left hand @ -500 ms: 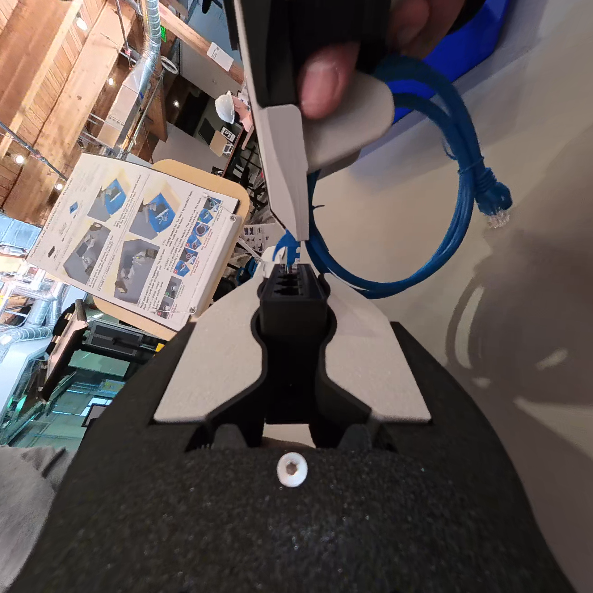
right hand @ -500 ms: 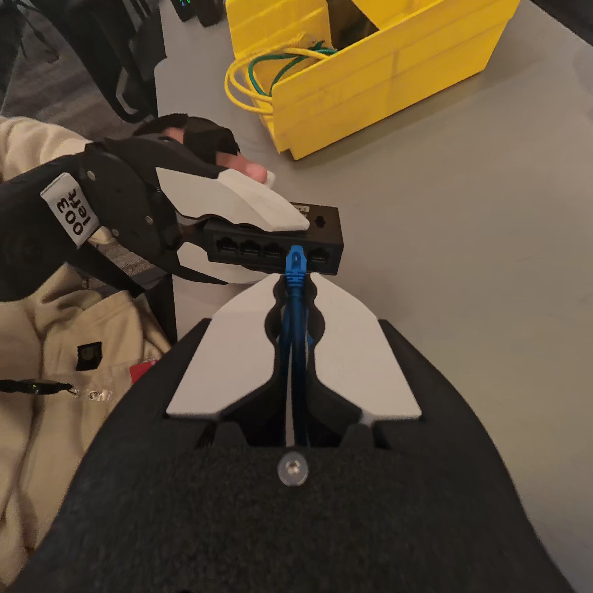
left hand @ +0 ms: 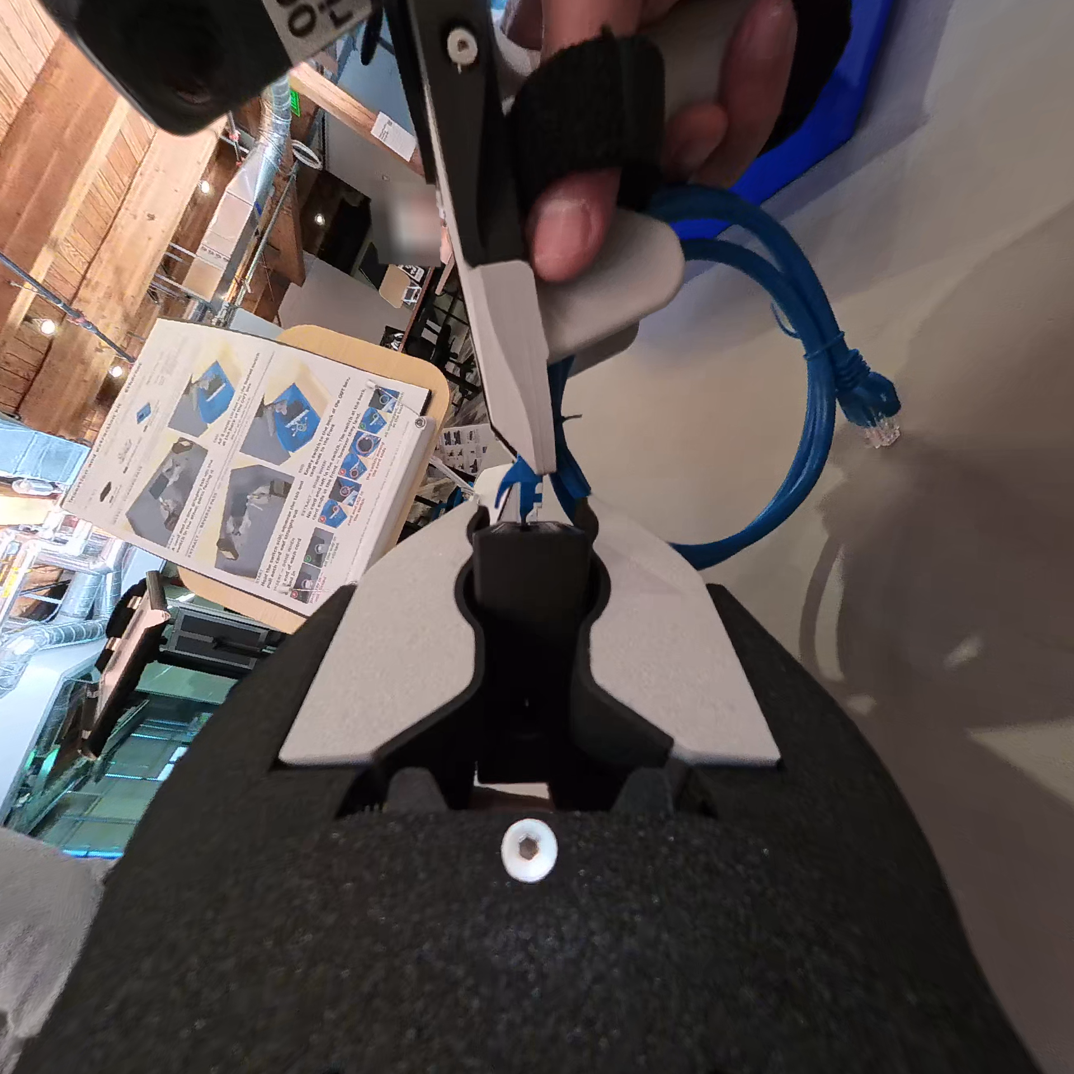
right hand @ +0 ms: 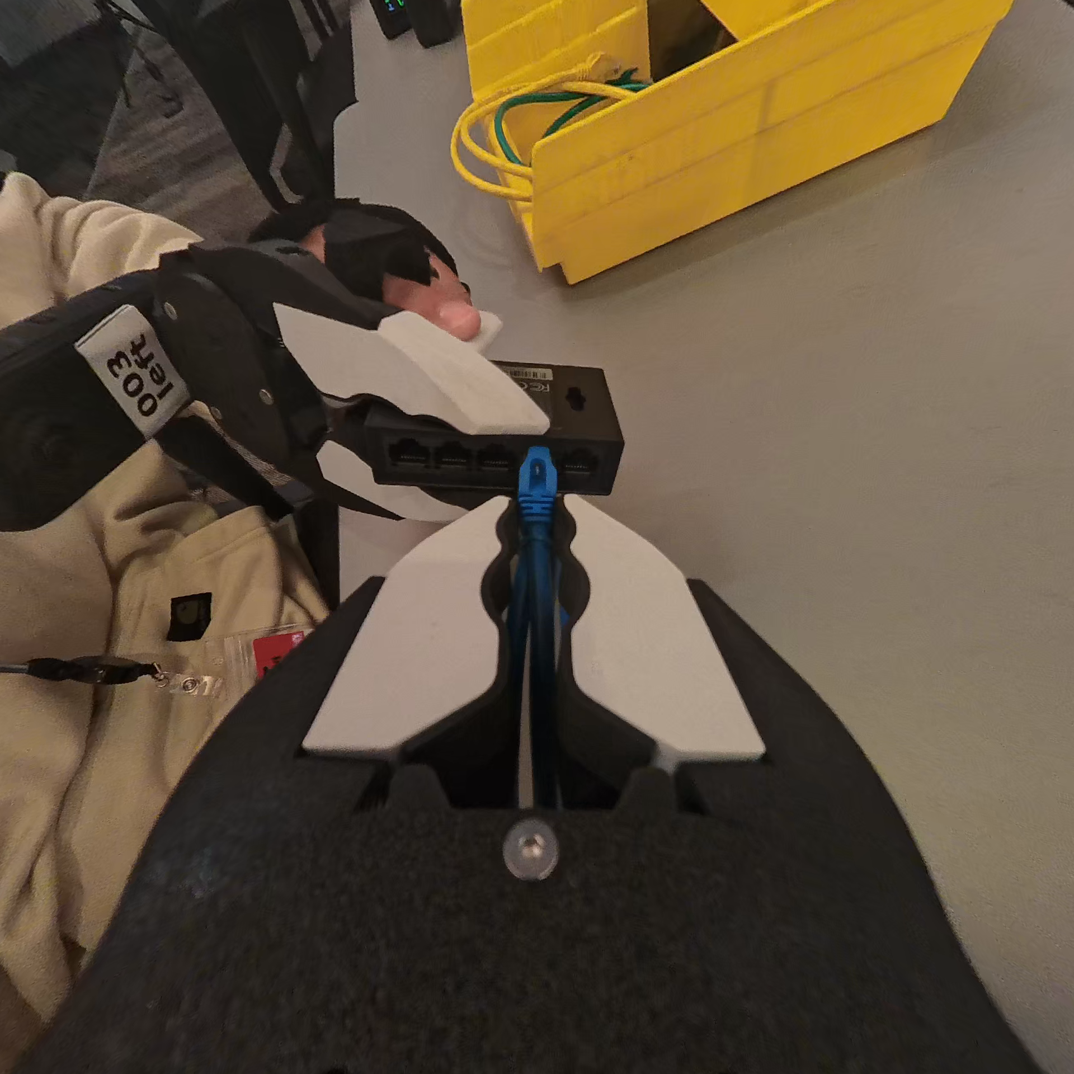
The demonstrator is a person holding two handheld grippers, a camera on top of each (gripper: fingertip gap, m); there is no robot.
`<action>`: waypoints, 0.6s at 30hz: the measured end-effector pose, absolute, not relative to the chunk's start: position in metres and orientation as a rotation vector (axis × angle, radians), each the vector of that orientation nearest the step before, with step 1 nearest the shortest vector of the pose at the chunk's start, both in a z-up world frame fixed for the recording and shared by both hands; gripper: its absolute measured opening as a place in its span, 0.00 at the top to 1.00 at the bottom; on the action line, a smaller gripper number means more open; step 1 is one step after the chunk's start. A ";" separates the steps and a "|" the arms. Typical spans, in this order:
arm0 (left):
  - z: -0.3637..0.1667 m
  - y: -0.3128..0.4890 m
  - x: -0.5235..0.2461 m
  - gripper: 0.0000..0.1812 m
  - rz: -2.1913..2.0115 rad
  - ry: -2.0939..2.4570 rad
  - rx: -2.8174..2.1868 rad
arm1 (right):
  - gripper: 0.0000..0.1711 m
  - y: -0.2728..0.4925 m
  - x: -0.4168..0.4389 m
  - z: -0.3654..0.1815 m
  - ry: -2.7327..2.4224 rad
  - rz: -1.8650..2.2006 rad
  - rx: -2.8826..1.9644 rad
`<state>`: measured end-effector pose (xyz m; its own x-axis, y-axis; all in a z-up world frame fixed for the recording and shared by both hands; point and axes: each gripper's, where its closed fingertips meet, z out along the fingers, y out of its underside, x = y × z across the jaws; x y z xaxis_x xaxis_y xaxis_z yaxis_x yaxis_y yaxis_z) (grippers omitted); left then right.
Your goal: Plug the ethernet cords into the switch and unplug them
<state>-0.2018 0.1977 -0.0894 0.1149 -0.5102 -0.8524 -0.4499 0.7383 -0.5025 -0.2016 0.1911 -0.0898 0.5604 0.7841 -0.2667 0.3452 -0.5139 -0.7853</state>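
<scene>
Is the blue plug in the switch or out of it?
In. The blue plug sits in a port of the switch, second from its right end; full seating cannot be told.

We see a smooth grey desk [right hand: 872, 523] under dim light. Beyond its far edge stand dark chair legs [right hand: 279, 116] on a grey floor [right hand: 145, 128]. In the left wrist view, warm wooden beams [left hand: 75, 192] carry small spotlights [left hand: 47, 326] and a silver duct [left hand: 264, 168], with a pale wooden board [left hand: 372, 360] nearer us.
</scene>
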 end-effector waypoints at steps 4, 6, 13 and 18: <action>-0.089 0.198 -0.199 0.84 -0.060 1.508 -0.824 | 0.93 0.192 -0.200 -0.090 -0.896 0.827 -2.106; -0.089 0.201 -0.197 0.84 -0.058 1.505 -0.846 | 0.93 0.195 -0.197 -0.090 -0.858 0.822 -2.115; -0.088 0.217 -0.198 0.83 -0.013 1.489 -0.935 | 0.93 0.204 -0.191 -0.082 -0.756 0.678 -2.130; -0.085 0.223 -0.205 0.81 0.002 1.472 -0.963 | 0.93 0.203 -0.192 -0.078 -0.747 0.650 -2.116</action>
